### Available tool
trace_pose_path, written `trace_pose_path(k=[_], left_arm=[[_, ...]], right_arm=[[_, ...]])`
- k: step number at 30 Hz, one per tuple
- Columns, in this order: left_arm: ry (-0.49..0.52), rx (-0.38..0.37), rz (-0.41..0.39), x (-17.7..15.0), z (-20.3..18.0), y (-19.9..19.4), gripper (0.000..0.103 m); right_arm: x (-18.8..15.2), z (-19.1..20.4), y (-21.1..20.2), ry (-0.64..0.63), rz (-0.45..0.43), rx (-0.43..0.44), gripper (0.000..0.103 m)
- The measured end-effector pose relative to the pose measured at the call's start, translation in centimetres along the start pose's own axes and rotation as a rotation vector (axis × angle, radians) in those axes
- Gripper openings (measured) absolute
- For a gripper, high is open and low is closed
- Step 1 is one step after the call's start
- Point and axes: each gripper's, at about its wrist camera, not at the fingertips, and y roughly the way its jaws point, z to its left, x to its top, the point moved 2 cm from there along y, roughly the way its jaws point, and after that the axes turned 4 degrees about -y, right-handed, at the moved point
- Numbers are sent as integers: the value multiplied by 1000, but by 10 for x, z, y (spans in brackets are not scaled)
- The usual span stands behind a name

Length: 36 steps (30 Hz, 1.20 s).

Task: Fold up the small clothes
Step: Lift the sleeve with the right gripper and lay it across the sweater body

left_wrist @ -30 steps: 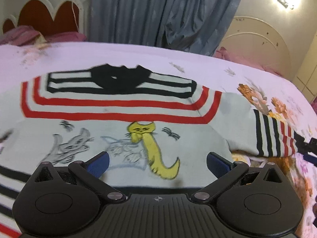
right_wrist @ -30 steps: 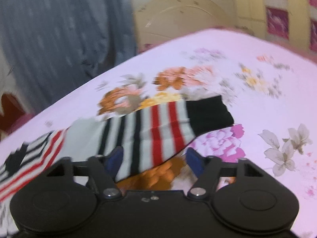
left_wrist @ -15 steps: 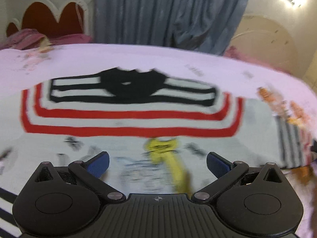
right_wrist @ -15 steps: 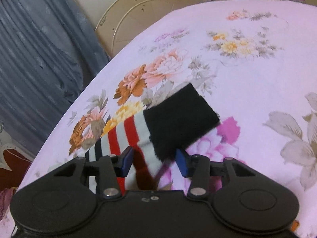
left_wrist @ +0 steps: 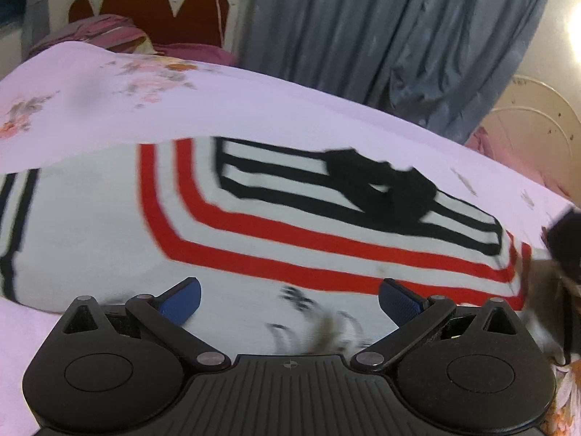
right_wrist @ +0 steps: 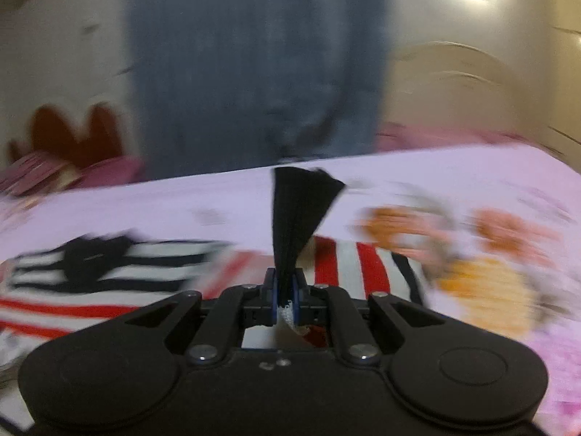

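- Cuff (right_wrist: 301,214) of the sweater (left_wrist: 90,232) sleeve stands pinched in my right gripper (right_wrist: 285,292).
- Left gripper (left_wrist: 289,299) spread wide above the sweater's chest; bare bedsheet (left_wrist: 254,105) beyond the collar.

A white sweater (left_wrist: 109,232) with red and black stripes lies flat, its black cuff (right_wrist: 301,214) lifted upright.

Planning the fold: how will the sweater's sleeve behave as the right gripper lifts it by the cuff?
Likely floppy: the black cuff fans out limply above the right gripper, whose jaws pinch it shut. Probably light, thin knit. The sweater lying flat on the bed may drag along.
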Motion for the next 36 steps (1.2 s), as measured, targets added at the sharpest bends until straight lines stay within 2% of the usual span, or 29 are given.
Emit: trace_pose_path(k=[5, 8, 9, 10, 11, 12, 13, 14, 18, 20, 23, 25, 27, 28, 29, 30, 34, 36], left_arm=[[-48, 13, -9, 0, 43, -5, 102], [-74, -3, -15, -2, 56, -6, 102], [-78, -12, -16, -3, 56, -6, 102], [-79, -22, -17, -3, 55, -5, 102], [-80, -40, -19, -2, 52, -3, 99], [-78, -67, -21, -1, 46, -1, 92], [-75, -88, -14, 0, 40, 2, 76], [-71, -114, 1, 1, 32, 8, 70], [-62, -253, 48, 2, -9, 33, 70], [-68, -309, 93, 1, -29, 49, 70], [-35, -292, 148, -1, -54, 76, 70], [-9, -267, 142, -2, -65, 85, 69], [32, -263, 145, 1, -73, 90, 24], [42, -263, 160, 3, -76, 93, 8], [29, -272, 162, 6, -75, 94, 8], [27, -274, 142, 9, -74, 89, 8], [103, -213, -68, 28, -62, 38, 8], [143, -159, -106, 30, -46, 28, 8]], right_arm=[[-8, 95, 25, -142, 54, 149, 7], [-28, 134, 43, -223, 117, 211, 8], [-37, 144, 50, -246, 159, 225, 11], [-42, 151, 48, -285, 141, 215, 16], [-43, 155, 44, -319, 131, 209, 18], [-40, 155, 40, -320, 131, 212, 24], [-36, 150, 34, -291, 121, 229, 34], [-33, 142, 26, -262, 98, 227, 35], [-18, 105, -1, -162, 18, 174, 32], [-12, 81, -15, -110, -15, 114, 31], [-3, 44, -35, -28, -64, 28, 32], [-2, 19, -42, 26, -85, -43, 33], [-4, -6, -43, 88, -63, -113, 34], [-8, -15, -36, 115, -43, -138, 35], [-12, -26, -37, 154, -27, -156, 35], [-16, -38, -36, 207, -11, -162, 35], [-29, -60, -37, 317, 27, -154, 35], [-33, -61, -33, 331, 39, -134, 35]])
